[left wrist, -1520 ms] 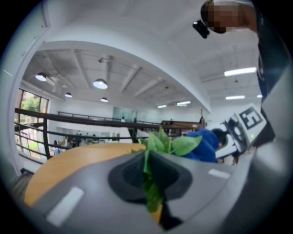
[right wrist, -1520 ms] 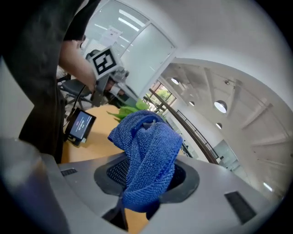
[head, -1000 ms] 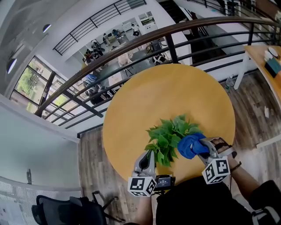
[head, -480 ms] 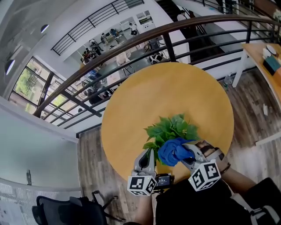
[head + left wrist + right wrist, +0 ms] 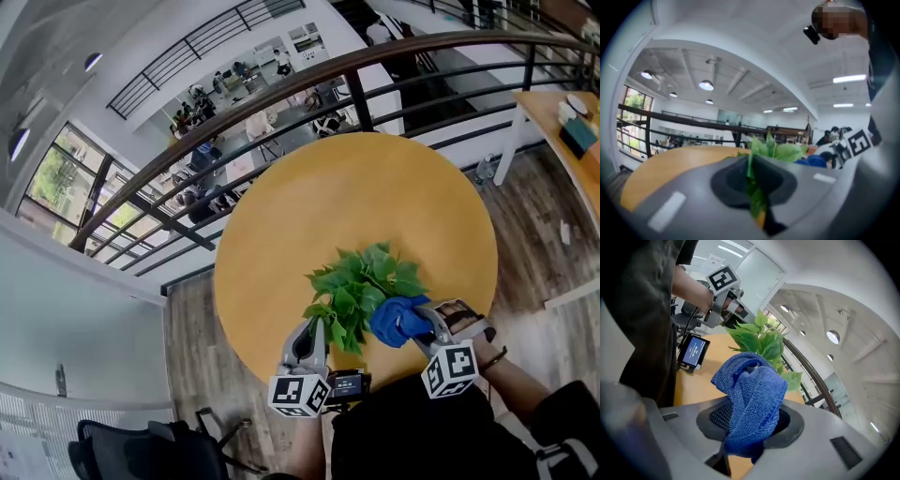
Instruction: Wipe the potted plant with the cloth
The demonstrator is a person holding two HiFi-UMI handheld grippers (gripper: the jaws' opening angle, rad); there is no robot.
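Observation:
A leafy green potted plant [image 5: 361,287] stands near the front edge of the round wooden table [image 5: 356,211]; its pot is hidden under the leaves. My left gripper [image 5: 314,335] is shut on a leaf [image 5: 751,180] at the plant's near left side. My right gripper [image 5: 422,323] is shut on a bunched blue cloth [image 5: 398,321], which rests against the plant's right-hand leaves. In the right gripper view the blue cloth [image 5: 751,397] bulges out of the jaws, with the plant [image 5: 761,344] and the left gripper [image 5: 726,296] beyond it.
A small black device with a lit screen [image 5: 348,384] lies at the table's near edge, between the grippers. A dark railing [image 5: 281,98] runs behind the table with a drop to a lower floor. Another table [image 5: 562,122] stands at the far right.
My right gripper with the cloth swept left across the leaves, then came back to the plant's right side. The left gripper kept its hold and stayed still.

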